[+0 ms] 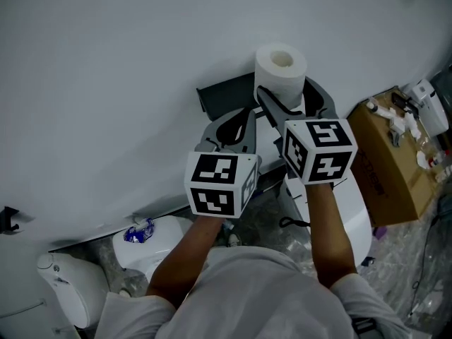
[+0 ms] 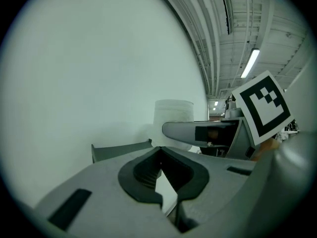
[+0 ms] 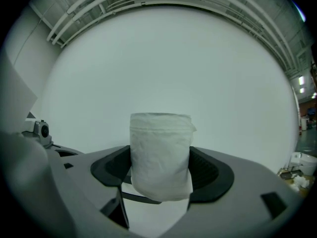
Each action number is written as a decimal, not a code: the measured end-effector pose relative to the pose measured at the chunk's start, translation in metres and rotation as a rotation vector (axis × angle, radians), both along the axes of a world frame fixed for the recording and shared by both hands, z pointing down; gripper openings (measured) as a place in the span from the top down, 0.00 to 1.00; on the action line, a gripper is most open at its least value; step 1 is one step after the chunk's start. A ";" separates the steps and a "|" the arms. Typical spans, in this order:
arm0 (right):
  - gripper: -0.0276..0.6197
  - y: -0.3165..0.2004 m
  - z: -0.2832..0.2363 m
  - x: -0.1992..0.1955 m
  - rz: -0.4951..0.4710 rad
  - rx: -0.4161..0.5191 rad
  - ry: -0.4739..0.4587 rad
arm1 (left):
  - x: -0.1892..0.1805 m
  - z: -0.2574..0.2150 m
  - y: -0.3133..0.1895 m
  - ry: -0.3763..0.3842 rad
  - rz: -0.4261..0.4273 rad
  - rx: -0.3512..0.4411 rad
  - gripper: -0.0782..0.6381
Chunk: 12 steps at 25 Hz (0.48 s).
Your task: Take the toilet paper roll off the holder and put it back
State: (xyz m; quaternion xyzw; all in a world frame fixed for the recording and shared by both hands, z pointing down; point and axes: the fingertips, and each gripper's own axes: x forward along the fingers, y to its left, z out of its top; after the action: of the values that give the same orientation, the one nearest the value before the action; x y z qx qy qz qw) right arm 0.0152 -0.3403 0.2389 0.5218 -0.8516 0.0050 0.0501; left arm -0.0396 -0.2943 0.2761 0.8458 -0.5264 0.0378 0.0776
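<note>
Firmly, R hand-held gripper (image 3: 162, 171) pinches toilet paper roll (image 3: 161, 143); L hand-held gripper (image 2: 159, 155) pressed together, empty

A workshop hall: exposed ceiling pipes (image 2: 218, 43), strip light (image 2: 249, 63), cardboard box (image 1: 388, 168).

toilet paper roll (image 3: 161, 155) white | wall (image 1: 106, 62) white | box (image 1: 385, 171) brown

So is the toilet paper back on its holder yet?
Not yet. The right claw grips the toilet paper roll, apparently off the grey holder. The left claw is shut and empty. Putting it back looks left to do.
</note>
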 end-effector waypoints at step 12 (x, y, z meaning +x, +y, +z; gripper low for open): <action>0.40 0.029 0.013 0.046 0.037 -0.008 -0.005 | 0.044 0.007 0.018 0.001 0.040 -0.009 0.89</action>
State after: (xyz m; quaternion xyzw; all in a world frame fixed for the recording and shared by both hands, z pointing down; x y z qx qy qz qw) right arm 0.0616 -0.3109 0.2516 0.5372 -0.8419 0.0108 0.0501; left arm 0.0043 -0.2763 0.2828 0.8559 -0.5091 0.0412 0.0809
